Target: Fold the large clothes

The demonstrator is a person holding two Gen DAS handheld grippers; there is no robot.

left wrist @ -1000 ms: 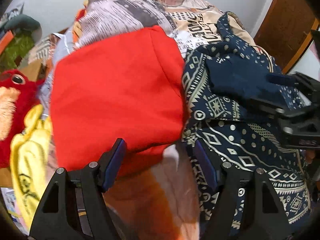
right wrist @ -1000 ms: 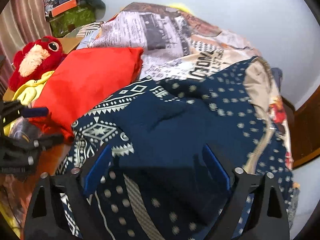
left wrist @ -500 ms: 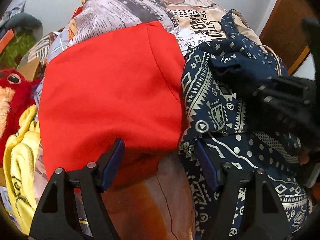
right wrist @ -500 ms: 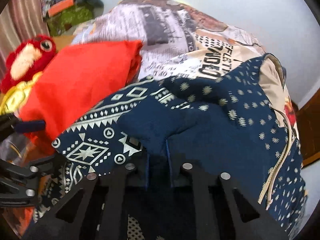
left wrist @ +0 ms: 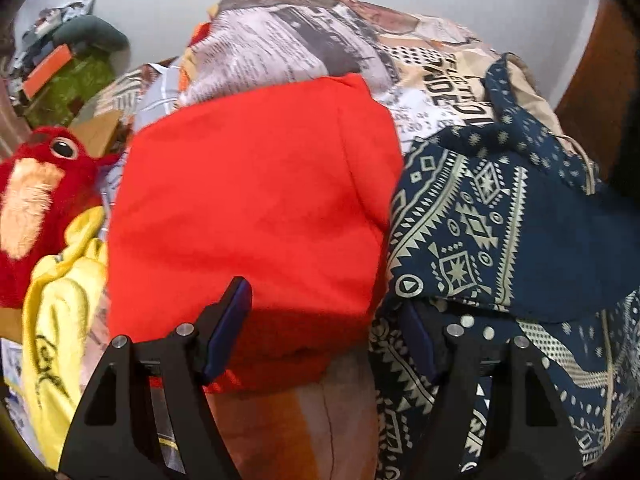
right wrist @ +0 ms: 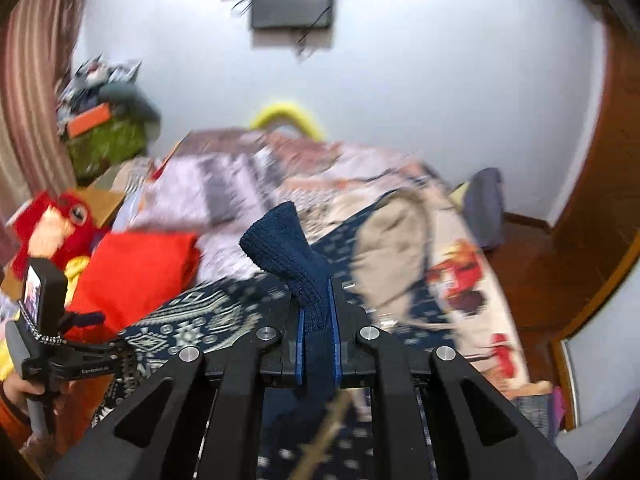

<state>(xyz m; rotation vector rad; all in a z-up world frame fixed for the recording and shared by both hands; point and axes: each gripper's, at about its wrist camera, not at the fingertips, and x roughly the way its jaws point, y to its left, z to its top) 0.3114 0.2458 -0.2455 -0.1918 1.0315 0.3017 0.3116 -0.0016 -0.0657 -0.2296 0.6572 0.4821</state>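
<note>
So right gripper (right wrist: 318, 334) pinching the navy cuff (right wrist: 286, 240), lifted off the bed (right wrist: 460, 240) | left gripper (left wrist: 326, 336) spread, empty, hovering by red fold (left wrist: 256, 208) | hoodie (left wrist: 500, 232) bunched up beside it | tip: probably pull the sleeve taut, lay it flat across the body.

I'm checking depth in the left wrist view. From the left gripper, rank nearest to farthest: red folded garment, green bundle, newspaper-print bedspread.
1. Red folded garment, right at the left gripper.
2. Newspaper-print bedspread, behind the garment.
3. Green bundle, far upper left.
</note>
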